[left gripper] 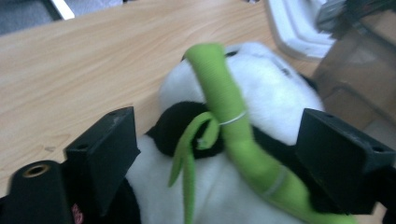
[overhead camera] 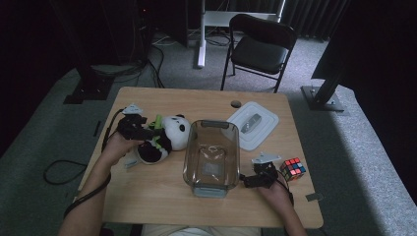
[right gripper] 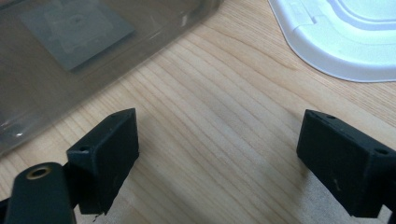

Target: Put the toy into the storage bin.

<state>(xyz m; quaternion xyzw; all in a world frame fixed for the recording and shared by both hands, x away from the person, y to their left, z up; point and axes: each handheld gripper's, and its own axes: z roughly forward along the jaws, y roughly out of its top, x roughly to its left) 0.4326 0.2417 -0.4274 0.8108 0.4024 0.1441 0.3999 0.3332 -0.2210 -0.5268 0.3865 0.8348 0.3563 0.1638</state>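
A black-and-white panda plush (overhead camera: 169, 135) holding a green bamboo stalk (left gripper: 224, 107) lies on the wooden table (overhead camera: 147, 196), left of a clear plastic container (overhead camera: 211, 157). My left gripper (overhead camera: 149, 132) reaches into the plush from the left. In the left gripper view its jaws stand wide on either side of the panda's body (left gripper: 219, 186), left gripper (left gripper: 219, 121) open around it. My right gripper (overhead camera: 248, 181) rests open near the container's front right corner, with bare wood between its jaws in the right gripper view (right gripper: 219, 121).
A white lid (overhead camera: 253, 125) lies behind and right of the container. A colour cube (overhead camera: 293, 168) sits just right of my right hand. A black folding chair (overhead camera: 260, 46) stands beyond the table's far edge.
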